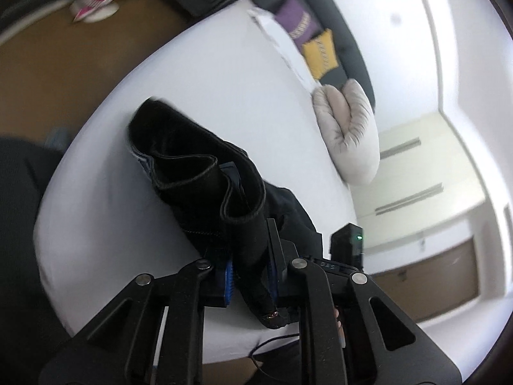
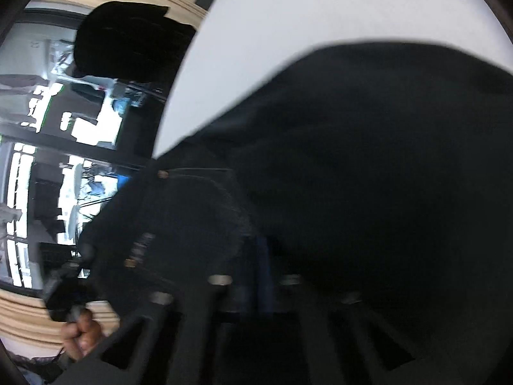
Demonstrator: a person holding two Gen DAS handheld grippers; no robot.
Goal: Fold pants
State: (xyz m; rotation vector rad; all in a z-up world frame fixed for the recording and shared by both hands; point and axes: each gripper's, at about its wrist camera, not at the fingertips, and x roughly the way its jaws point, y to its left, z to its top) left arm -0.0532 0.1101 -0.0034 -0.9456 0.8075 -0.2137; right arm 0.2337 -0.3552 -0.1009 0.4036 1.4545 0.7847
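Observation:
The black pants (image 1: 198,173) are bunched on the white bed (image 1: 208,73). My left gripper (image 1: 250,224) is shut on a fold of the pants, with its blue pads (image 1: 228,277) pressed on the cloth and the hem standing up in front. In the right wrist view, which is blurred, the pants (image 2: 368,166) fill most of the frame. My right gripper (image 2: 256,256) is shut on the dark cloth and its fingers are largely covered by it. The other gripper and the hand holding it (image 2: 80,330) show at the lower left.
A grey pillow (image 1: 349,134), a purple cushion (image 1: 298,22) and a yellow cushion (image 1: 320,54) lie at the head of the bed. A dark headboard (image 1: 349,41) runs behind them. Brown floor (image 1: 64,70) lies to the left. Windows (image 2: 48,160) are beyond the bed edge.

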